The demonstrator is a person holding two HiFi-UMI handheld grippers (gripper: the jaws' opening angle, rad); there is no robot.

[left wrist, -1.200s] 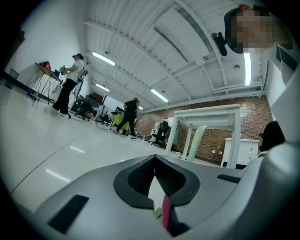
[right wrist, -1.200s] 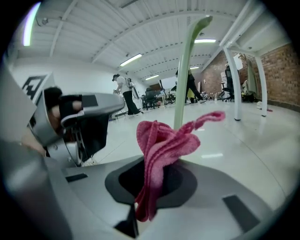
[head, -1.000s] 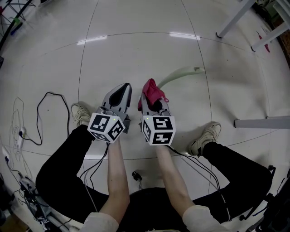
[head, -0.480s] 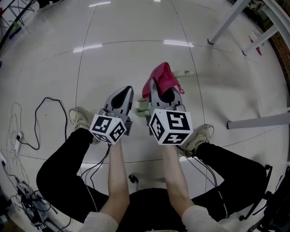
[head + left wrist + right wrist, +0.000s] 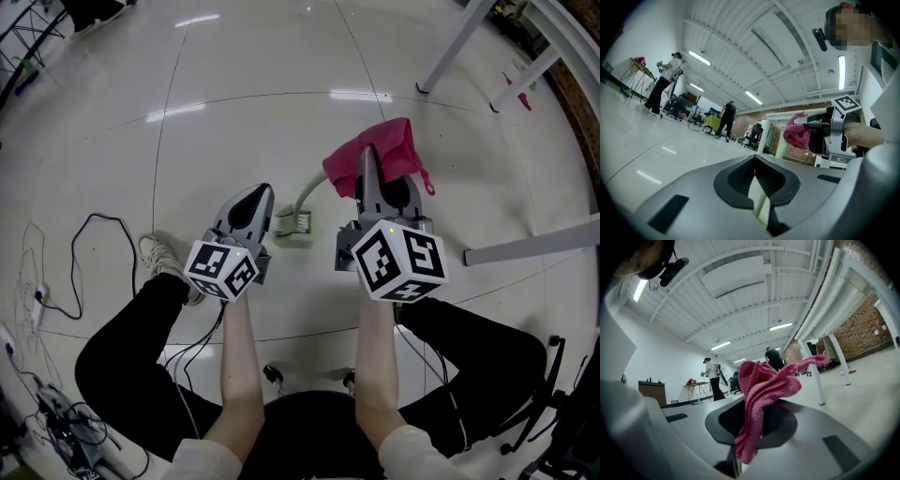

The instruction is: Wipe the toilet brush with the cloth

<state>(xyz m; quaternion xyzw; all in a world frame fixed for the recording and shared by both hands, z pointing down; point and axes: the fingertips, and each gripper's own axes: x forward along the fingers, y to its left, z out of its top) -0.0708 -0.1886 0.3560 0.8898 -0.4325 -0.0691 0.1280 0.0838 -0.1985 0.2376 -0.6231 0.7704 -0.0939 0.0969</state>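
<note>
Right gripper (image 5: pixel 369 169) sits further toward 1 o'clock than a second ago, pink cloth (image 5: pixel 392 150) carried with it; brush head now uncovered.

Head view: pale green toilet brush (image 5: pixel 294 225) lies on the floor (image 5: pixel 234 94). Its head is just at 3 o'clock of the left gripper (image 5: pixel 257 194), and its handle runs toward 1 o'clock under the cloth.

Left gripper view: jaws pressed together, gripping nothing; the cloth shows at 3 o'clock.

Right gripper view: jaws pinch the cloth, folds spilling over the tips.

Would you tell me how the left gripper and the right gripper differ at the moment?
The right gripper clamps a pink cloth; the left gripper closes on nothing. The right gripper reaches farther up the head view than the left gripper. Both point away from the person with jaws shut.
</note>
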